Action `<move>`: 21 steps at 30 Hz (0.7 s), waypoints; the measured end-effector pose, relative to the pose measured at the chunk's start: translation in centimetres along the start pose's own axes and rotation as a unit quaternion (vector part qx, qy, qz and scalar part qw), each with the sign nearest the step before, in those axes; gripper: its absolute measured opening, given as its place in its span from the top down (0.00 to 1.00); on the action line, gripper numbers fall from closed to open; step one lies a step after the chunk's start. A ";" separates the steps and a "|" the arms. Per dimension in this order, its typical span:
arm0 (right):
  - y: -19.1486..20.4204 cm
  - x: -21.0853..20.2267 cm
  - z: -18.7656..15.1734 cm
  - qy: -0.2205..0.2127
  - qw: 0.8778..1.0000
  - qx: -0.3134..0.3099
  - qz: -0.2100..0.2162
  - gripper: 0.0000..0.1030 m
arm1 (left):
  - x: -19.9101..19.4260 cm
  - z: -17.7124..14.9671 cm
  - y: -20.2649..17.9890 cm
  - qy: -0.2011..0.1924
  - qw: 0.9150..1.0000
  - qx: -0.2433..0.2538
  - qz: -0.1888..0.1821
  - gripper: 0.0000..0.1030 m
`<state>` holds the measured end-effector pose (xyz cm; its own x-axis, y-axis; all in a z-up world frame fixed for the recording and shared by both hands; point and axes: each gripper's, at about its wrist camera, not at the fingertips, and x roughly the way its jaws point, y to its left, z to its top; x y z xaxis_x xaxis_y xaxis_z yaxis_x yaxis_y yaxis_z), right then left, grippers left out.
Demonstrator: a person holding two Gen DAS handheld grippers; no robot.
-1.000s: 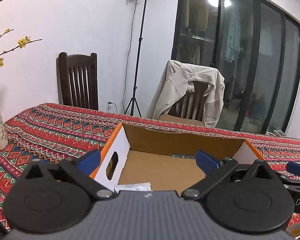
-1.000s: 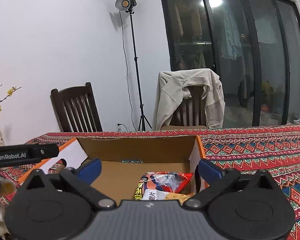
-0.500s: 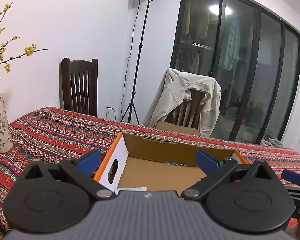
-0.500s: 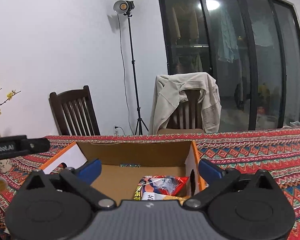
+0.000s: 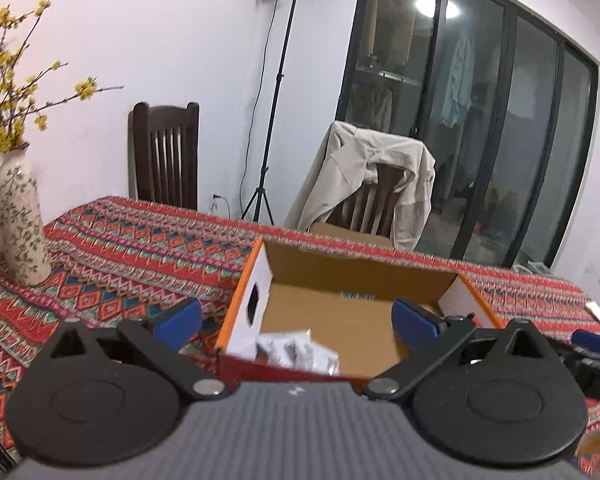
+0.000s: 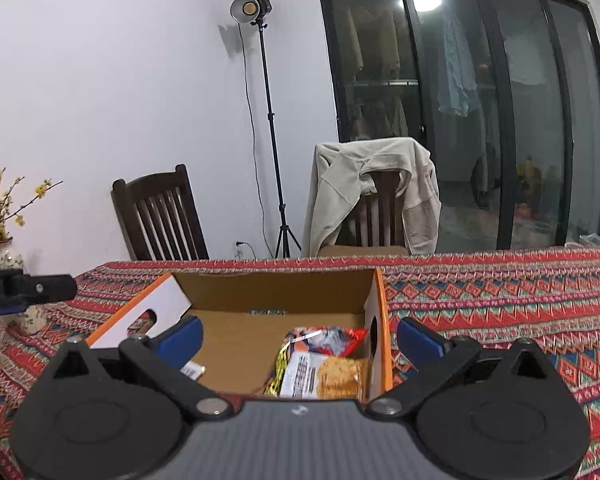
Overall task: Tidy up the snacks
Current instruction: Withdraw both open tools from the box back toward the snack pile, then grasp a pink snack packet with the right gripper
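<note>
On patterned surface (image 6: pixel 500 304): cardboard box (image 6: pixel 276 292) holds snack packets (image 6: pixel 324 364) at right end, silver packet (image 5: pixel 296 354) at left. Left claw (image 5: pixel 296 320) released, empty; right claw (image 6: pixel 300 338) released, empty. Step judged: between placements. Next: locate remaining snack, none visible outside box.

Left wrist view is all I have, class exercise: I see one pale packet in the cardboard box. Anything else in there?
Observer: Yes. The right wrist view shows a red snack bag against the box's right wall.
Operator: Only that one?
Observer: No, an orange noodle packet lies just in front of it.
Operator: Is the right gripper holding anything?
Observer: No. The right gripper is open and empty, its blue pads spread wide.
</note>
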<state>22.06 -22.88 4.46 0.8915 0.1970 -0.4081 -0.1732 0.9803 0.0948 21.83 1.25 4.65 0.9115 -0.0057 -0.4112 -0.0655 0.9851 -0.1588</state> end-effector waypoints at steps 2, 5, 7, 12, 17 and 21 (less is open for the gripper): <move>-0.2 -0.6 -0.4 0.007 1.000 0.004 0.001 0.00 | -0.4 -0.7 0.6 0.009 1.000 0.002 0.000 0.00; -0.3 -1.4 -1.3 0.016 1.000 0.005 -0.001 0.00 | -0.9 -2.0 1.4 0.021 1.000 0.005 0.002 0.00; -0.3 -1.9 -1.9 0.025 1.000 0.004 0.001 0.00 | -1.3 -3.0 2.1 0.029 1.000 0.006 0.004 0.00; -0.2 -2.7 -4.2 0.046 0.999 -0.004 0.002 0.00 | -2.1 -5.2 3.3 0.045 0.999 0.008 0.007 0.00; -0.2 -3.5 -6.3 0.063 0.998 -0.005 0.004 0.00 | -2.5 -7.1 4.0 0.072 0.997 0.009 0.006 0.00; -0.2 -3.8 -7.2 0.065 0.998 -0.004 0.011 0.00 | -2.4 -8.0 4.5 0.069 0.998 0.004 0.008 0.00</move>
<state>15.68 -23.75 -0.58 0.8257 0.2183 -0.5201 -0.1967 0.9756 0.0973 16.07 4.32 -2.22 0.8460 -0.0123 -0.5330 -0.0769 0.9865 -0.1448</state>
